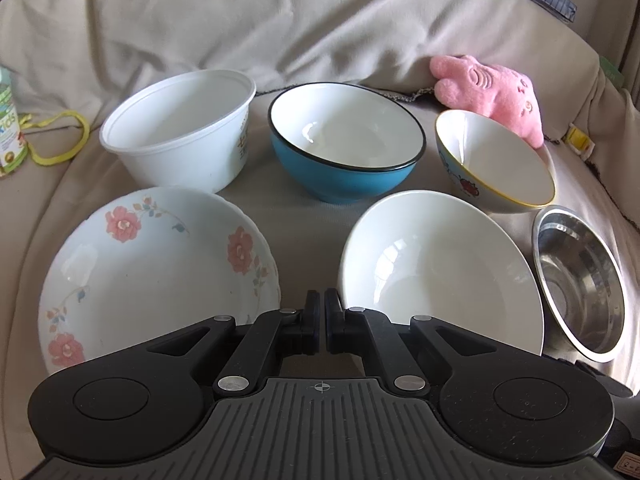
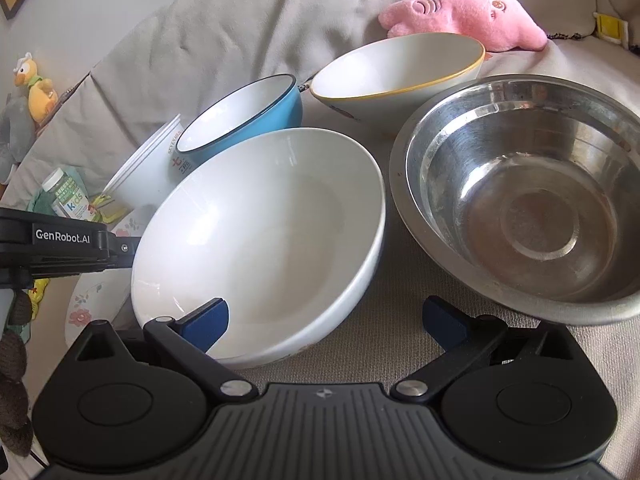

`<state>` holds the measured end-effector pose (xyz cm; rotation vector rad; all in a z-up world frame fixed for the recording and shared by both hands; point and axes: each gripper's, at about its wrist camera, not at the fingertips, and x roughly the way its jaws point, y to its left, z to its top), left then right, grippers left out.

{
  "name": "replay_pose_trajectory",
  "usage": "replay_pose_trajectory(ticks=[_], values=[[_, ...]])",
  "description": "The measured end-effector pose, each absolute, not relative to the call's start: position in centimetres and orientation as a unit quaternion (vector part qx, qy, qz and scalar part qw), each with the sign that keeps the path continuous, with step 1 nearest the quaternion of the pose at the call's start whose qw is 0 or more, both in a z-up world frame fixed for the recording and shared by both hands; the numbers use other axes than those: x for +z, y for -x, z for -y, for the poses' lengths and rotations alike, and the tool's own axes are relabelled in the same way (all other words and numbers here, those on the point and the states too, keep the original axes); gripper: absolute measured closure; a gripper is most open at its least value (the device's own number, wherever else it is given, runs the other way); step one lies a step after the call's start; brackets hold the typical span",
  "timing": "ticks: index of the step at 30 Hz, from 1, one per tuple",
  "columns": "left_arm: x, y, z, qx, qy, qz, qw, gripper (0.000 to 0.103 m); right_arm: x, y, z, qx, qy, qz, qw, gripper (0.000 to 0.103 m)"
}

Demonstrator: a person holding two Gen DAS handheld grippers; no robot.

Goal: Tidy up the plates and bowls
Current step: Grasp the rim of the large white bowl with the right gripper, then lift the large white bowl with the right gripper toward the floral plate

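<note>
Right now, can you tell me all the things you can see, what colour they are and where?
Tub: one, white plastic, back left on the beige cover.
Blue bowl: one, white inside, back middle.
Yellow-rimmed bowl: one, cartoon print, back right.
Flowered plate: one, white with pink flowers, front left.
White bowl: one, front middle.
Metal bowl: one, silver, front right.
Soft toy: one, pink, behind the bowls.
Bottle: one, green label, far left.
Left gripper: black, shut, empty.
Right gripper: black, open around the white bowl's rim.
</note>
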<state>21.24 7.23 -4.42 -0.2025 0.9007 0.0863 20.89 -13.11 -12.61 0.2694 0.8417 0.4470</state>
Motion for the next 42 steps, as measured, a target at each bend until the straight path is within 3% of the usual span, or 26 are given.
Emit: replay_pose_trajectory(ticks=[5, 15, 24, 26, 37, 42], values=[[-4.7, -20.6, -7.9, 0.034, 0.105, -0.428, 0.897, 0.100, -12.5, -20.5, 14.0, 0.192, -0.180, -0.398, 0.879, 0.000], [-5.6, -20.3, -8.8, -0.006, 0.106, -0.432, 0.895, 0.100, -12.1, -19.7, 10.9, 0.129, -0.115, -0.399, 0.901, 0.000], [-4.1, -22.1, -9.5, -0.043, 0.055, -0.422, 0.904, 0.095, -11.7, -21.0, 12.6, 0.163, -0.153, -0.429, 0.875, 0.001], [-4.2, -23.1, -9.6, -0.048, 0.048, -0.419, 0.905, 0.093, -11.7, -20.7, 13.2, 0.160, -0.169, -0.420, 0.877, 0.006], [-5.7, -26.1, -10.3, -0.073, 0.081, -0.409, 0.906, 0.092, -11.4, -21.6, 12.5, 0.142, -0.131, -0.407, 0.893, 0.067], [-5.8, -27.2, -10.6, -0.100, 0.085, -0.408, 0.904, 0.095, -11.2, -22.0, 11.8, 0.153, -0.114, -0.417, 0.889, 0.072]])
